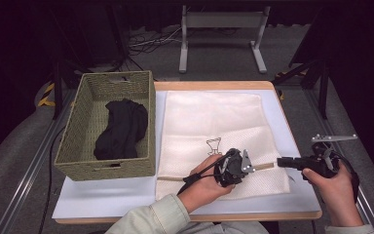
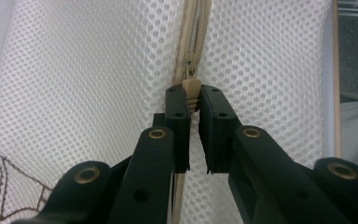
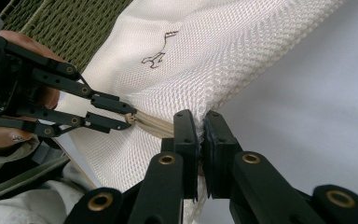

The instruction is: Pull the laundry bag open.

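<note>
My left tongs [image 2: 195, 100] pinch the zipper pull [image 2: 191, 88]; right tongs [image 3: 200, 128] clamp the mesh bag [image 1: 214, 117] beyond it. I'd pull straight along the zipper, keeping tension.

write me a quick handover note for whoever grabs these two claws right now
Left claw: shut on the zipper pull of the mesh laundry bag.
Right claw: shut on the bag's zipper end at its right edge, holding it taut.
Black garment lies in the wicker basket, left of the bag.
Done: both grips set.
Left: run the zipper along; whether the bag is open or closed here is unclear.
</note>
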